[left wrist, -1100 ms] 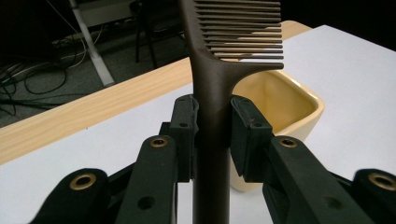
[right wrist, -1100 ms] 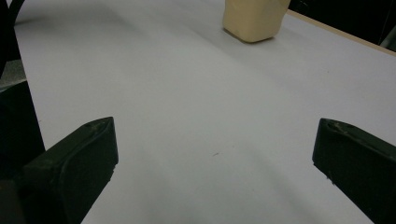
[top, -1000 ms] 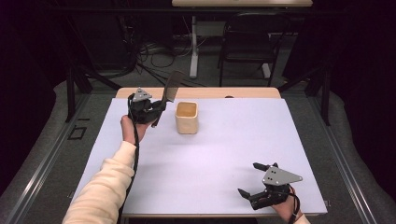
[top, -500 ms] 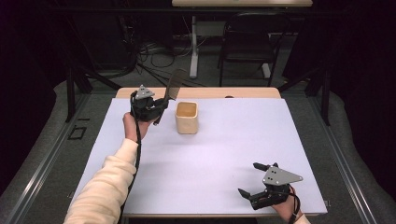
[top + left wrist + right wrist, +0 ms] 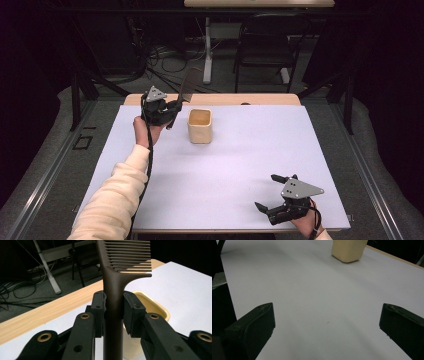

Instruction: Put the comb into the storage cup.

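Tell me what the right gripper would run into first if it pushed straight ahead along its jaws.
Probably nothing nearby: the right gripper stands open over bare white table. Farther along, slightly off its centre line, stands the cream cup, likely the first thing met, though depth is hard to judge.

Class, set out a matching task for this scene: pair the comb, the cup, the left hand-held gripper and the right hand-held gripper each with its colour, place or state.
Things:
1. comb
2. cup
3. left hand-held gripper
4. right hand-held gripper

Descriptions:
A. jaws wide apart, nothing between them
B. dark brown, teeth uppermost
C. clamped on a handle
D. pale yellow, standing on the white table

Pairs: 1-B, 2-D, 3-C, 4-A
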Demonstrator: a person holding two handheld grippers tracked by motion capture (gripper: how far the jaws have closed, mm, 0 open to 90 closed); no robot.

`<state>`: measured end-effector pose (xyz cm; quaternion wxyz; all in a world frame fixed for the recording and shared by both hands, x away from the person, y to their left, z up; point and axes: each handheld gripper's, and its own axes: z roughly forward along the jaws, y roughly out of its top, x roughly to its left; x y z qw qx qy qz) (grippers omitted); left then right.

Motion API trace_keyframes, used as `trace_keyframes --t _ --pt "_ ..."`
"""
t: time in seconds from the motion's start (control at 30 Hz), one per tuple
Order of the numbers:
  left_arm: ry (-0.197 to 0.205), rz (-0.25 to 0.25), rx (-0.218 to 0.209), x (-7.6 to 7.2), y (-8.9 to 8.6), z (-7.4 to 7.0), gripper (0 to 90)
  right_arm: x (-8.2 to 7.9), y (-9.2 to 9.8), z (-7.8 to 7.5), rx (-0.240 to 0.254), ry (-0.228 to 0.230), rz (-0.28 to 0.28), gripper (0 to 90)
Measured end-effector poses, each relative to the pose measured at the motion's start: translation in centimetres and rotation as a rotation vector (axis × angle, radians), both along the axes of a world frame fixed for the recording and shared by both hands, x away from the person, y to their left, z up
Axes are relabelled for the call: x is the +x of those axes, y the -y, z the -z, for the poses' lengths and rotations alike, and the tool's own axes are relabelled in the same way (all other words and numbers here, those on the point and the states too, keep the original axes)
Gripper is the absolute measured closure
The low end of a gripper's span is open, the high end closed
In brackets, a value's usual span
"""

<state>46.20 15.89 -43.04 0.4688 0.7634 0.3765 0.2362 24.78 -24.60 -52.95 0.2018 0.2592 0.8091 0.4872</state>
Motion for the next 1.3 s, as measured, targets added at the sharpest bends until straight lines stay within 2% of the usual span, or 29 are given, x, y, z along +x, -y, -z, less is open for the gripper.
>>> trace_keyframes --t 0.57,1.3 --pt "0.012 0.008 -0.026 0.7 0.9 -0.6 72.4 0.0 0.0 0.0 -0.002 -0.004 -0.001 0.0" --pt "0.037 0.001 -0.028 1.1 1.8 -1.2 72.4 0.0 0.0 0.0 0.0 0.0 0.003 0.0"
